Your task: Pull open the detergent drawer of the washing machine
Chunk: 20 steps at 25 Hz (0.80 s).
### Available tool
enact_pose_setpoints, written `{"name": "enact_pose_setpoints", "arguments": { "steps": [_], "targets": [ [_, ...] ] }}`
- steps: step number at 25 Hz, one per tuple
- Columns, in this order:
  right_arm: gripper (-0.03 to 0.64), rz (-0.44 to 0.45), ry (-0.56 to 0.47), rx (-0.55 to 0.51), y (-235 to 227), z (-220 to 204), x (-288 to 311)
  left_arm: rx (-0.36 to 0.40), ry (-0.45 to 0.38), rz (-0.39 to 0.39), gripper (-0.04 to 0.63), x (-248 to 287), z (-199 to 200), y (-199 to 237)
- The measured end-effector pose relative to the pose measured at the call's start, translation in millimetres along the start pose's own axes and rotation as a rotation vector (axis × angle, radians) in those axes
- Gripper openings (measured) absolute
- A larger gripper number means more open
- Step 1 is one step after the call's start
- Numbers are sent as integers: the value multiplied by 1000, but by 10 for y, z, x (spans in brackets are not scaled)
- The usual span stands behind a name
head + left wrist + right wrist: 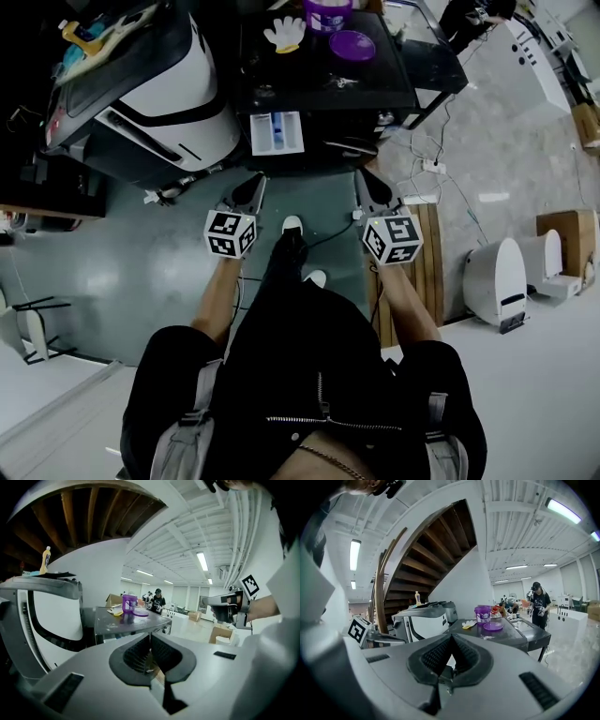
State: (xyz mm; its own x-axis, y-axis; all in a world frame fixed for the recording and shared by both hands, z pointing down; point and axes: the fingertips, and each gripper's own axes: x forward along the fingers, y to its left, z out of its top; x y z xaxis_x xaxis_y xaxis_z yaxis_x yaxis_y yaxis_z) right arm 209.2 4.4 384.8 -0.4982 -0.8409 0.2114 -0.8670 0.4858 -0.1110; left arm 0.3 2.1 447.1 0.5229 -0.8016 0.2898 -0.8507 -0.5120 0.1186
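Note:
The dark-topped washing machine (pixel 328 80) stands ahead of me, and its white detergent drawer (pixel 277 132) sticks out of the front with a blue compartment showing. My left gripper (pixel 251 185) is below the drawer and apart from it, jaws shut on nothing. My right gripper (pixel 374 185) is level with it to the right, also shut and empty. In the left gripper view the left gripper (pixel 150 638) points past the machine's top, with the right gripper (pixel 229 607) at the right. In the right gripper view the right gripper (pixel 451 640) hides the drawer.
A purple tub (pixel 327 13), a purple lid (pixel 352 44) and a white glove (pixel 285 33) lie on the machine's top. A white and black machine (pixel 155 89) stands to the left. Cables and a power strip (pixel 432 167), a wooden pallet (pixel 433 267) and white covers (pixel 497 272) are on the right.

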Motion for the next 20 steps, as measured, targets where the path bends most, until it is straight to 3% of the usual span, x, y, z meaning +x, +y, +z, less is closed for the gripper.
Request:
{"name": "enact_pose_setpoints", "arguments": {
  "steps": [8,20],
  "targets": [
    [3,-21,-38,-19,-131,89,-236,7,-42,44,26,-116,278,-82],
    [3,-7,-41,-28,-100,27,-333,10,-46,29,26,-125,240,-324]
  ]
}}
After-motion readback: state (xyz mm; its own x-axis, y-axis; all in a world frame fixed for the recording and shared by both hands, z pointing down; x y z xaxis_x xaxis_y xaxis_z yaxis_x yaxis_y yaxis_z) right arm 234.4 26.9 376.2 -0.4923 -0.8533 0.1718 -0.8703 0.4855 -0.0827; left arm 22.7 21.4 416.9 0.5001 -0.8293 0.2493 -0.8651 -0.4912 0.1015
